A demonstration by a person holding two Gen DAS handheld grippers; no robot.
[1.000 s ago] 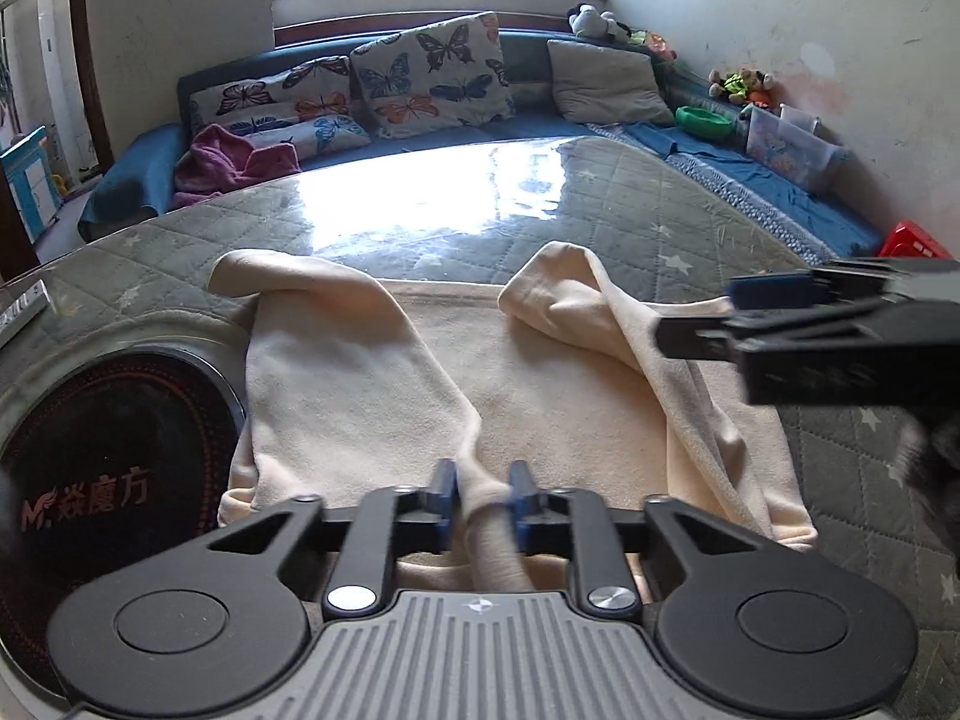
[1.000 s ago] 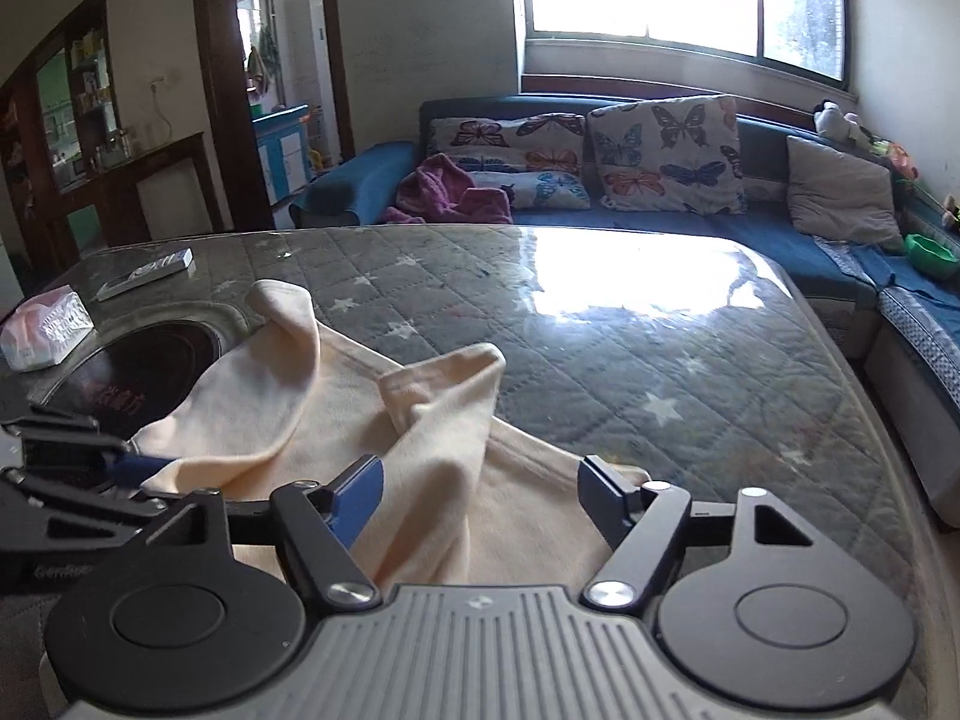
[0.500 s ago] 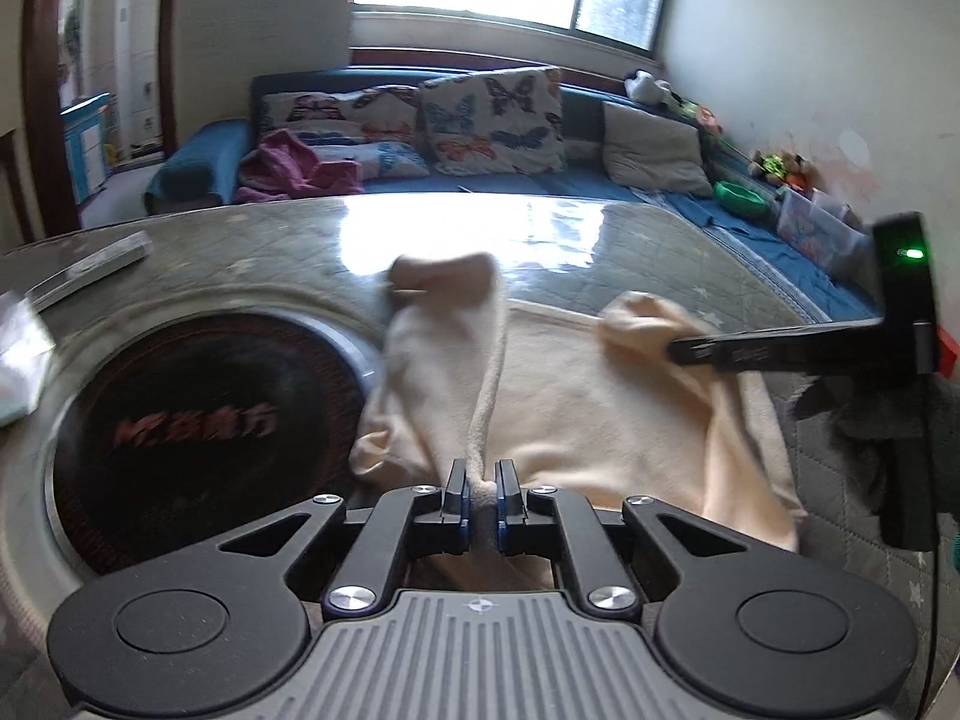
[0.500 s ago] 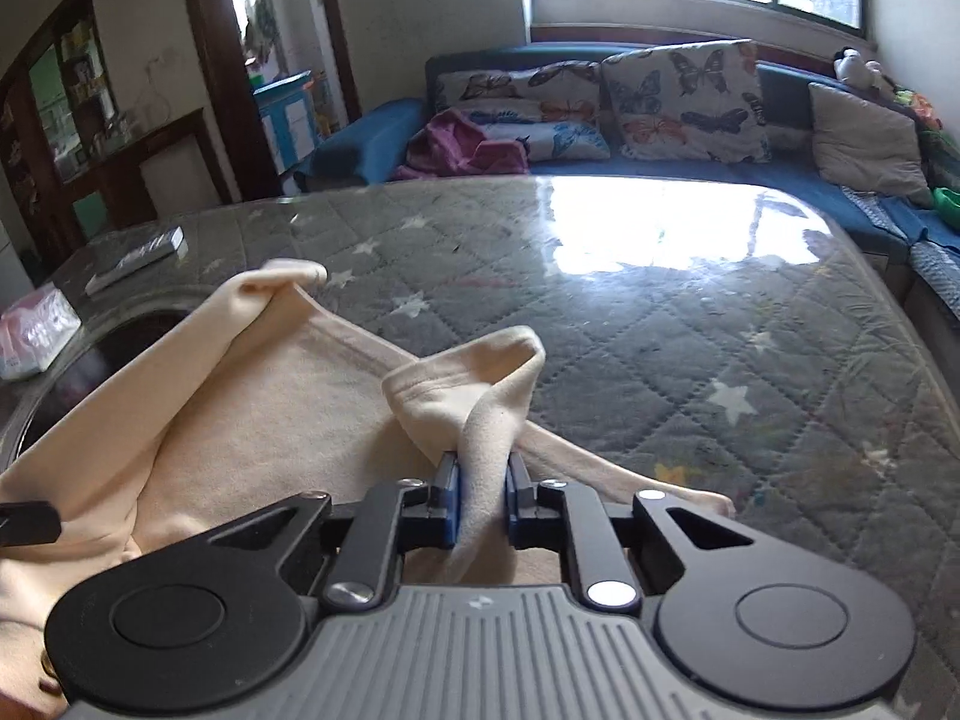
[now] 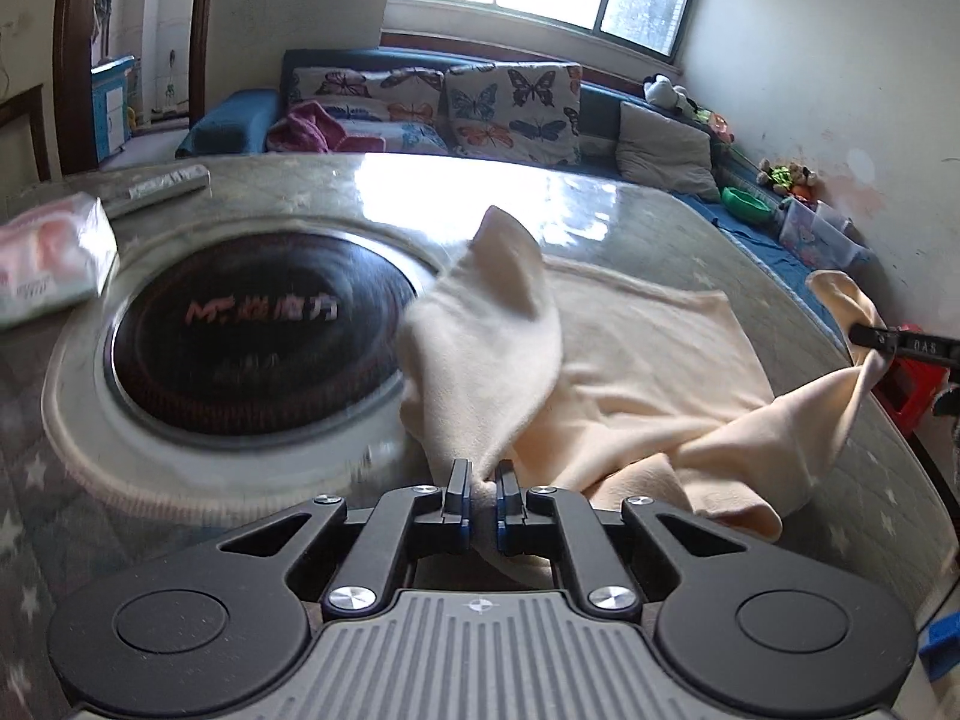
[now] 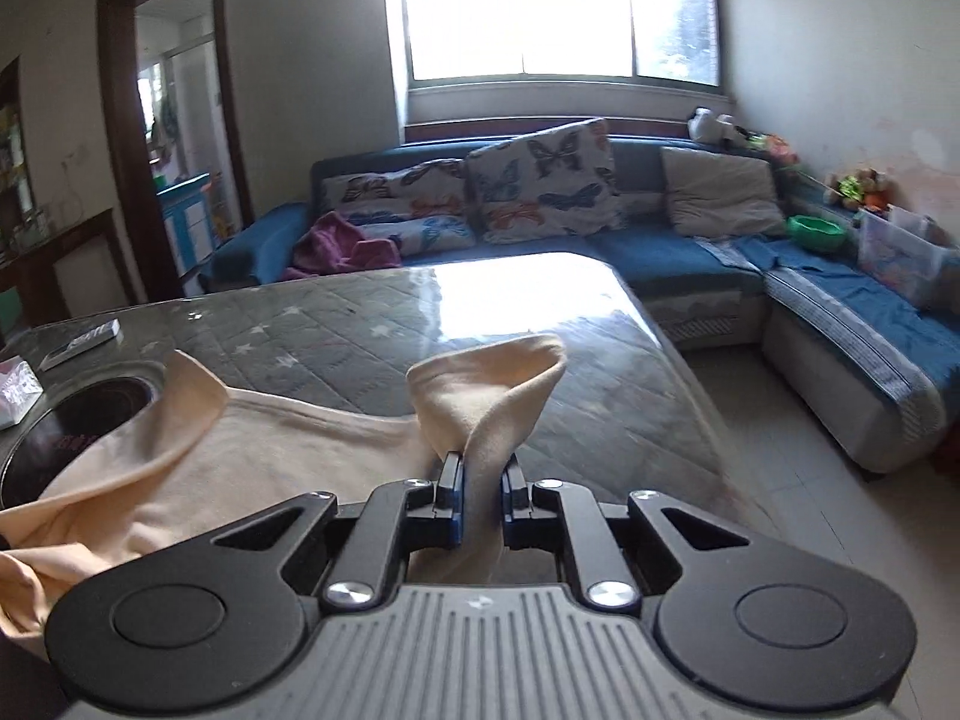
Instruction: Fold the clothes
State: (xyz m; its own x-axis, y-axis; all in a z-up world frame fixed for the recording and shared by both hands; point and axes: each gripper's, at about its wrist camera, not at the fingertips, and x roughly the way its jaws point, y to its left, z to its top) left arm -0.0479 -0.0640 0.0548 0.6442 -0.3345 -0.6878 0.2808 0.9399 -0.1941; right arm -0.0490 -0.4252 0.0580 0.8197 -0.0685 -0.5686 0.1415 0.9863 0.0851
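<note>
Counter [image 5: 600,192] with a grey quilted star-print cover under a glossy sheet fills both views, and a round dark cooktop [image 5: 252,342] is set into its left part. Beyond its far edge runs a blue sofa [image 6: 672,252] with butterfly cushions [image 6: 540,180]. Across the counter's near half lies a cream garment [image 5: 648,360], partly over the cooktop's right rim. The left gripper [image 5: 478,498] is clamped on a bunched fold at the garment's near edge, the cloth rising in a peak above it. The right gripper [image 6: 481,501], whose jaws have just been closing, pinches another fold at the garment's right side, lifted clear of the counter. A tissue pack [image 5: 48,264] sits far left.
</note>
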